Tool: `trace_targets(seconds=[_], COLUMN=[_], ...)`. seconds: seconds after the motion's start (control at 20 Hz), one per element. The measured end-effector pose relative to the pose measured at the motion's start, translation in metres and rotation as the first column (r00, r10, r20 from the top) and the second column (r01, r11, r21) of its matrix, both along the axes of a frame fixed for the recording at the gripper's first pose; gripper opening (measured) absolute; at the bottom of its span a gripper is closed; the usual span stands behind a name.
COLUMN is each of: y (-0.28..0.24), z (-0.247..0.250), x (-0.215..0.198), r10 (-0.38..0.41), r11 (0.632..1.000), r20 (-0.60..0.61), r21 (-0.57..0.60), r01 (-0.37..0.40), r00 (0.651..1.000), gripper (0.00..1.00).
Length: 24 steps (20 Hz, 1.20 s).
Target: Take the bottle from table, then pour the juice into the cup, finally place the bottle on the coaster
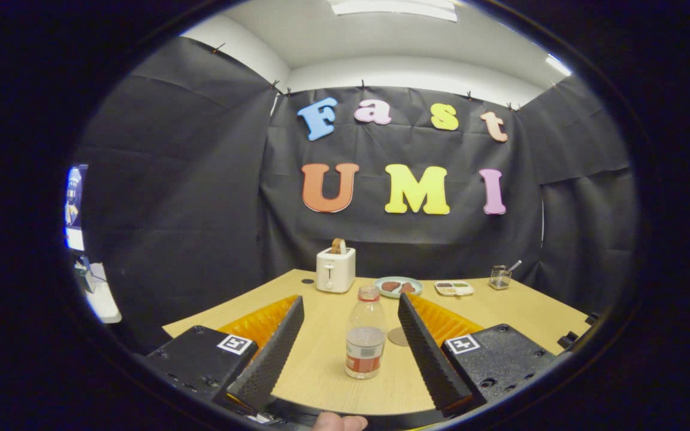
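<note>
A clear plastic bottle (pixel 365 338) with a pinkish cap and a red-and-white label stands upright on the wooden table (pixel 321 365). It holds a little liquid near the bottom. My gripper (pixel 350 301) is open, and the bottle stands in the gap between the two fingers with space on both sides, nearer the right one. A round brown coaster (pixel 396 336) lies flat just right of the bottle, partly hidden behind the right finger.
Beyond the fingers a white toaster (pixel 335 270) with bread in it stands at the back of the table. To its right are a plate (pixel 398 287) of food, a small divided tray (pixel 454 288) and a wire holder (pixel 500 277). A person's fingertip (pixel 339 422) shows below the gripper.
</note>
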State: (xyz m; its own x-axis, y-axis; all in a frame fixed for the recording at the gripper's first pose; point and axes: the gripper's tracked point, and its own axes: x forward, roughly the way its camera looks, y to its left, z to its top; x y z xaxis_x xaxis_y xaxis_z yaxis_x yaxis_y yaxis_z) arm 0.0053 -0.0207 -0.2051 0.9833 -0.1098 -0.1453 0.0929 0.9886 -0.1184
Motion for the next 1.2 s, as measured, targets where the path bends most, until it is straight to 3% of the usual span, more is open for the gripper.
trace_targets(seconds=[0.3, 0.55, 0.9, 1.2], y=[-0.013, -0.032, -0.047, -0.044], z=[-0.074, -0.113, -0.132, -0.142], x=[0.021, 0.042, 0.065, 0.083], r10=[-0.020, -0.087, -0.113, -0.083], r11=[0.998, 0.996, 0.994, 0.995], r20=[-0.060, -0.072, -0.083, -0.093], r21=[0.063, -0.016, -0.009, -0.061], r01=[0.024, 0.086, 0.113, 0.078], r00=[0.998, 0.994, 0.990, 0.992], gripper=[1.00, 1.00, 1.00, 1.00])
